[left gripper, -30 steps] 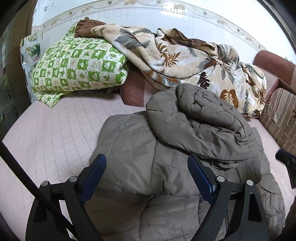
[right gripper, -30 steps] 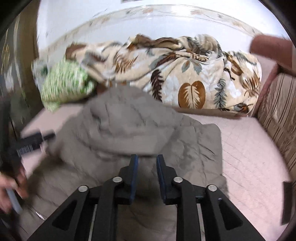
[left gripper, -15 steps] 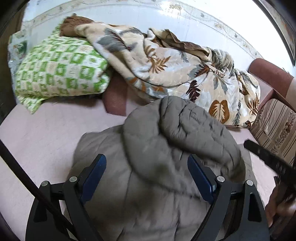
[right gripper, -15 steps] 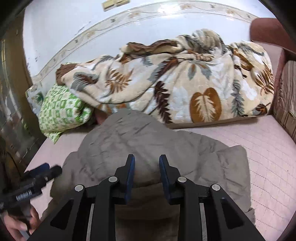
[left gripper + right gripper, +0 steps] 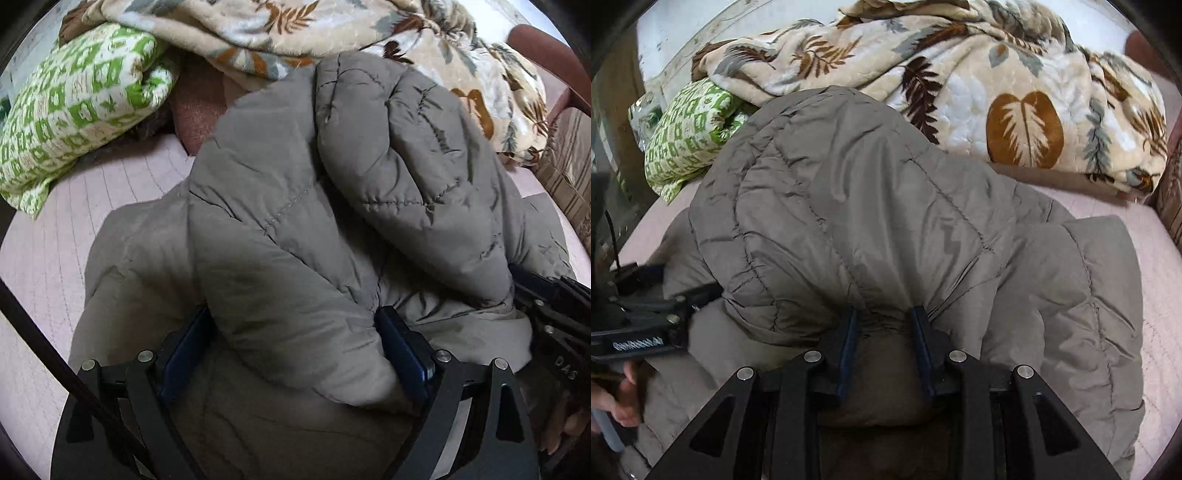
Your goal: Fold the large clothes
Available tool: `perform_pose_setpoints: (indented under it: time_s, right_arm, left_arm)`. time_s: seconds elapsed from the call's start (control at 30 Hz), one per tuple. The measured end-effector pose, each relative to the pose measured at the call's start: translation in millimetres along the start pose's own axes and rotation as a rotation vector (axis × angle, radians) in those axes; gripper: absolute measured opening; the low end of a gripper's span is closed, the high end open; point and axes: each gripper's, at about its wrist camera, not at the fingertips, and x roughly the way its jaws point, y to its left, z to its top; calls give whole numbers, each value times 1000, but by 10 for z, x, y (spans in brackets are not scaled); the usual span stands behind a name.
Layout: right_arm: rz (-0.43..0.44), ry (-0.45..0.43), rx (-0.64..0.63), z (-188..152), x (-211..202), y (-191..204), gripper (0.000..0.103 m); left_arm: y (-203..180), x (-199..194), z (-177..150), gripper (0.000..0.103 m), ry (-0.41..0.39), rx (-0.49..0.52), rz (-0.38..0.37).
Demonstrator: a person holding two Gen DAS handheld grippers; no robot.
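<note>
My R gripper [image 5: 882,332] pinches coat [image 5: 868,206] fold; L gripper [image 5: 295,354] wide astride it; coat bulk lies fwd of both.

A home bedroom, probably: a pink quilted mattress [image 5: 55,236] carries a rumpled leaf-print blanket [image 5: 1015,92] and a green-and-white patterned pillow [image 5: 77,107] against a pale wall, with striped upholstery [image 5: 569,173] at the edge.
</note>
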Motion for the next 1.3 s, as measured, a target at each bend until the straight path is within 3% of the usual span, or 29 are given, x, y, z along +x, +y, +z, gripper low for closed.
perform_pose_setpoints:
  time_s: [0.13, 0.27, 0.5, 0.63, 0.8, 0.93, 1.03, 1.17, 1.3]
  right_arm:
    - [31, -24, 46, 29, -317, -30, 33]
    - [97, -100, 99, -133, -937, -41, 51]
    - [149, -82, 155, -1055, -1742, 3, 54]
    - [170, -66, 180, -1554, -2108, 40, 54]
    - [121, -79, 168, -1973, -2378, 38, 54]
    - [103, -63, 175, -2220, -2440, 52, 54]
    - [79, -32, 161, -2345, -2373, 108, 55]
    - [50, 57, 149, -2493, -2171, 165, 59]
    - [25, 51, 100, -2544, -2142, 238, 66]
  left_arm:
    - [-14, -283, -101, 88, -68, -3, -6]
    - [48, -895, -405, 88, -140, -42, -52]
    - [-37, -1687, -1309, 88, -160, 10, -57]
    - [-25, -1971, -1876, 88, -146, -27, -54]
    - [70, -2118, -2508, 88, -142, -143, -21]
    - [118, -2114, -2853, 88, -113, -158, 33]
    - [109, -2001, -2949, 88, -69, -122, 66]
    - [22, -1919, -2997, 91, -68, -65, 123]
    - [5, -1887, -3001, 95, -64, -48, 141]
